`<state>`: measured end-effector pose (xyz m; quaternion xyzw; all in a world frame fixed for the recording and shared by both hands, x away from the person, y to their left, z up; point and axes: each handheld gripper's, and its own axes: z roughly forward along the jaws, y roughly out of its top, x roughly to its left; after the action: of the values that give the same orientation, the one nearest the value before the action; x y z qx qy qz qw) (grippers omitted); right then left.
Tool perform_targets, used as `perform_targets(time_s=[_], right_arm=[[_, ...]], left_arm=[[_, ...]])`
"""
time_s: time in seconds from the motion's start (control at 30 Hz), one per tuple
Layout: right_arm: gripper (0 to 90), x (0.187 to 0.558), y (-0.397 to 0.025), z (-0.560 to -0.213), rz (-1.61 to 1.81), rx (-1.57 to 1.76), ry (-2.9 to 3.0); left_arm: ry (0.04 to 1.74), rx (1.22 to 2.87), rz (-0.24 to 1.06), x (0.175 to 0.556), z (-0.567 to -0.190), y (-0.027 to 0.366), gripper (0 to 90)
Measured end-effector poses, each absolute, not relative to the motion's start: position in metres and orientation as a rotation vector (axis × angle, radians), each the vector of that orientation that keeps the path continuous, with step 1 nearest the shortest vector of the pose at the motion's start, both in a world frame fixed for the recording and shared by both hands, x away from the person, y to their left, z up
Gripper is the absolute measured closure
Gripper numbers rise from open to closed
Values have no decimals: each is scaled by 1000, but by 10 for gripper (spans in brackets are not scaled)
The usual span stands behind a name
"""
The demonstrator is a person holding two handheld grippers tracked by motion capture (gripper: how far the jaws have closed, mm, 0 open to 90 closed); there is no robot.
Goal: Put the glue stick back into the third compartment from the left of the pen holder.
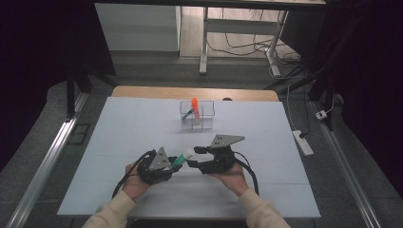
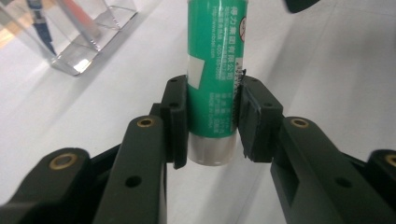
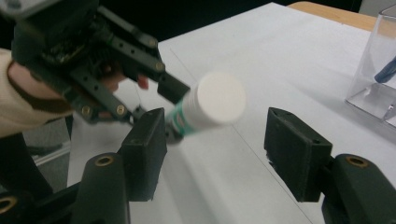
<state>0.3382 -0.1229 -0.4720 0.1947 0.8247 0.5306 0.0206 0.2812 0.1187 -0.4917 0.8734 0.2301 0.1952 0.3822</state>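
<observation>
Black pads (image 2: 176, 119) of the left gripper (image 2: 211, 122) clamp a green glue stick (image 2: 214, 70) low on its body, near the silver base, jaws closed tight on it. From above, the left gripper (image 1: 164, 164) holds the glue stick (image 1: 183, 158) lifted off the white table (image 1: 119, 142), white cap (image 1: 189, 153) pointing at the right gripper (image 1: 198, 156), well short of the clear organizer (image 1: 196, 115) at the far side. Right gripper (image 3: 217, 154) jaws stand wide open, gripping nothing, cap (image 3: 220, 99) facing between and just beyond them. Organizer holds an orange marker (image 1: 194, 105) and a blue pen (image 1: 187, 114).

Likely step: right gripper closes on the cap to pull it off. Risks: the cap sits closer to the left pad, so an off-centre close could knock the stick sideways. The grip is low on the stick, so a pull or twist may pivot it or slip it out of the left pads. Closing too early may pinch only the cap edge and lose it.
</observation>
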Motion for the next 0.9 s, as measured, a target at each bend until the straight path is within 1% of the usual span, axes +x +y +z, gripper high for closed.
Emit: perform_targets(time_s=[0.1,0.3,0.43,0.5,0.53,0.63,0.7,0.8,0.9], right_arm=[[424,337,-122,-475,1672,623,2540],[573,335,-122,-476,1759,645,2511],[633,337,-124,-476,1840,662,2513],[638,335,-123,-475,1838,648,2510],[639,334,-123,-474,1823,637,2508],[640,333,-123,-471,1812,622,2480],[640,333,-126,-468,1814,622,2456],[640,333,-129,-464,1799,615,2427],[640,334,-133,-461,1792,614,2400]], left_arm=[[574,2227,511,280,-492,114,653],[560,2213,499,279,-493,108,652],[561,2211,506,278,-494,107,648],[573,2202,494,278,-494,107,632],[574,2197,492,278,-494,108,605],[592,2187,489,278,-493,112,455],[626,2169,470,277,-492,116,399],[677,2150,449,275,-492,127,353],[705,2142,439,271,-492,139,348]])
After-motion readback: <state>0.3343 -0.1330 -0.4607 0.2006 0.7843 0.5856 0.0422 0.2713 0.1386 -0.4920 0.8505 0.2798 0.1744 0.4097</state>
